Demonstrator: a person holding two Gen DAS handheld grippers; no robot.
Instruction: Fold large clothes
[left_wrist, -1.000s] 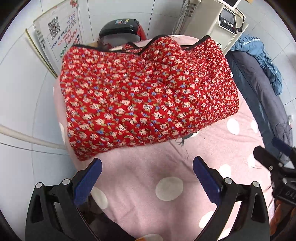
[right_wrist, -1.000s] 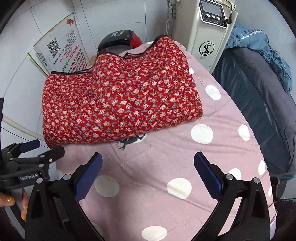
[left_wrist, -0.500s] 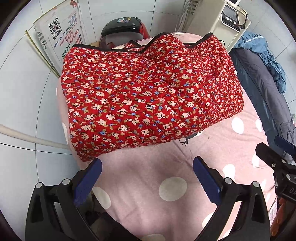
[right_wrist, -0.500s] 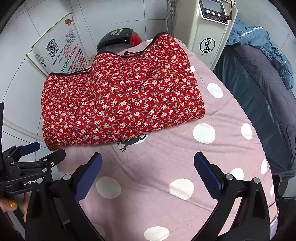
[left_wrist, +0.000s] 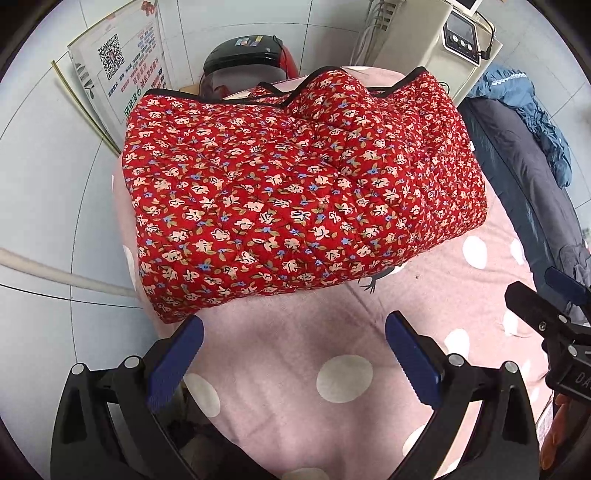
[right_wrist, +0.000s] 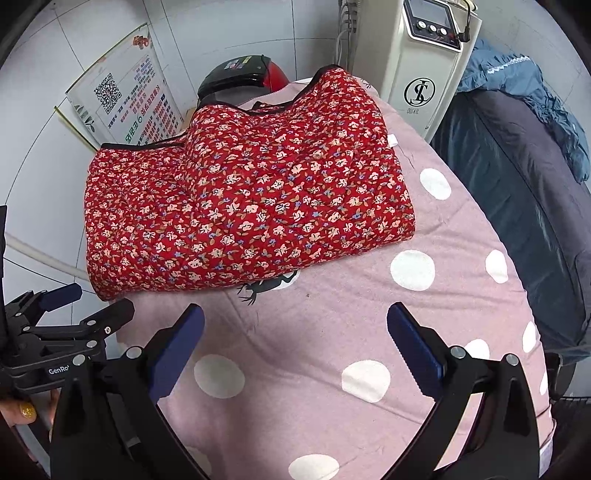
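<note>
- Your left gripper (left_wrist: 293, 363) and right gripper (right_wrist: 295, 354) both hang with jaws spread wide, holding nothing.
- The red floral quilted garment (left_wrist: 295, 206) lies folded in a thick bundle at 12 o'clock on the pink polka-dot sheet (right_wrist: 321, 332), apart from both grippers.
- Its left end sits at the sheet's 9 o'clock edge; a careless tug there could drag it off.
- Pinch only the top layer and the fold may spring apart.
</note>
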